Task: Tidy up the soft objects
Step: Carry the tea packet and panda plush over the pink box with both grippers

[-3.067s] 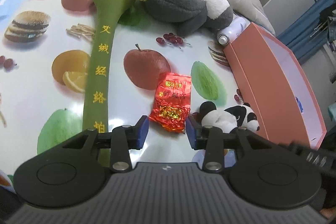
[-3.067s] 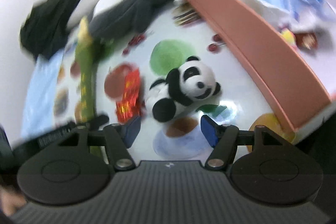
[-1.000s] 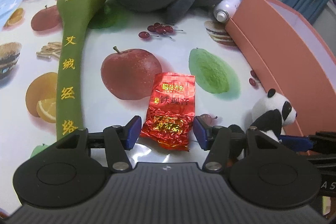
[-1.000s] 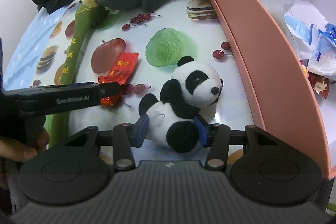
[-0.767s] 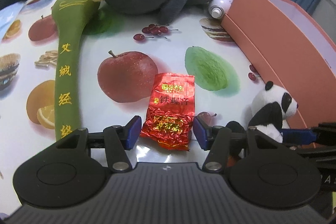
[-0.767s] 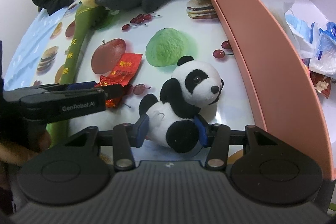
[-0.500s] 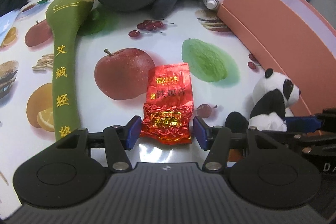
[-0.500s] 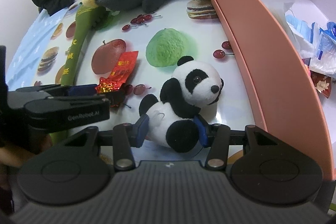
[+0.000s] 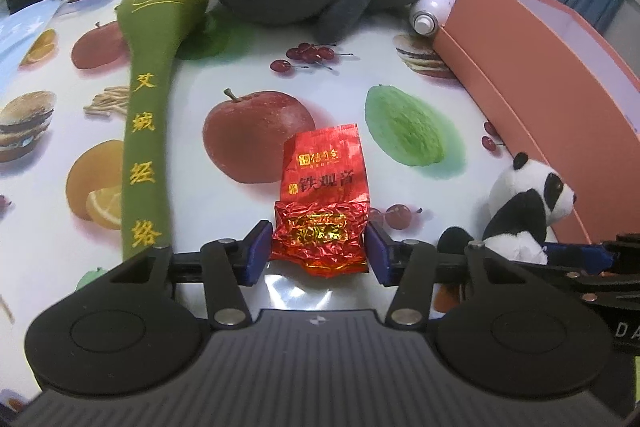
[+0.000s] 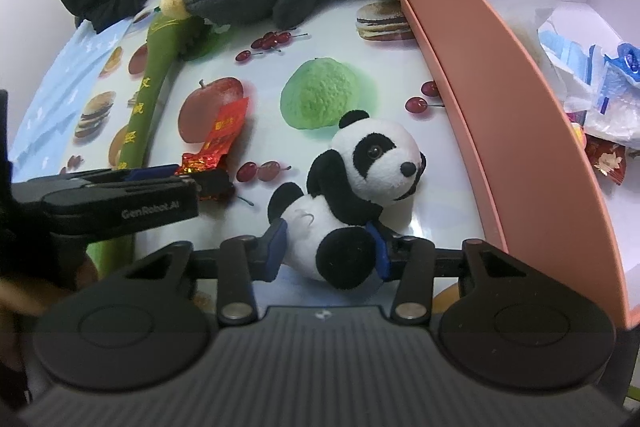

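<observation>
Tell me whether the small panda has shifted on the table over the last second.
No. The small panda sits just as it did, the same way off the printed cherries and the orange box wall.

A small panda plush [image 10: 352, 187] is lying on its side between the right gripper [image 10: 328, 251] fingers, head pointing away. A crinkled red foil packet [image 9: 322, 203] is lying flat between the left gripper [image 9: 318, 255] fingers.

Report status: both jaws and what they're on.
Left gripper just closing around red foil packet. Right gripper closing onto small panda. Path to pink box unobstructed.
</observation>
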Demonstrator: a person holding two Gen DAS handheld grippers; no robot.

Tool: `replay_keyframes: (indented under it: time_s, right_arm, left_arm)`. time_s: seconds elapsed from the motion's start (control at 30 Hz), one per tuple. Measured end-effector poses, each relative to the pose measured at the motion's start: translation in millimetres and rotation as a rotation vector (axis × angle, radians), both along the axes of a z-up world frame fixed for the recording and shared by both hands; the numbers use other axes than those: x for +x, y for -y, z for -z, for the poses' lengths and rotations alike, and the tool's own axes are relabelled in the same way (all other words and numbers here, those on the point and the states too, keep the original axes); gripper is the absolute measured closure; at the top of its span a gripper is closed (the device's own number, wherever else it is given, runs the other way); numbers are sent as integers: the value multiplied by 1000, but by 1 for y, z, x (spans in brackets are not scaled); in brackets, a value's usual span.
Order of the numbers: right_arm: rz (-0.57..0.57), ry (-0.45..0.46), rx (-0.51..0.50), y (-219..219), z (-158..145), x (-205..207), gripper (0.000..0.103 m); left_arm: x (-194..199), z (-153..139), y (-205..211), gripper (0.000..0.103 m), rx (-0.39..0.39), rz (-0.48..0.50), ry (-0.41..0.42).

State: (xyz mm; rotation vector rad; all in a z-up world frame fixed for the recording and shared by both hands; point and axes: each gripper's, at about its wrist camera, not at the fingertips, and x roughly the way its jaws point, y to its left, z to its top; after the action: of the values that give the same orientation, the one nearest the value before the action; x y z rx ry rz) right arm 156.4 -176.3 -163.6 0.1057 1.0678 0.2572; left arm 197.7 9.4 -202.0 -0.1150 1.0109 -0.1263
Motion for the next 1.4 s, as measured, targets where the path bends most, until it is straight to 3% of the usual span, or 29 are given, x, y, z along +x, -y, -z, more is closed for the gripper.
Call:
replay_keyframes:
  time_s: [0.37, 0.83, 1.4]
  right_arm:
    - [0, 43, 8, -1, -13, -12, 75]
    - [-1, 95, 1, 3, -37, -21, 80]
    - [25, 292, 28, 38, -141, -26, 80]
  left_arm:
    - [-22, -22, -3, 47, -47, -38, 26]
    - [-34, -72, -2, 47, -95, -43, 78]
    - [-28, -183, 26, 47, -132, 39, 195]
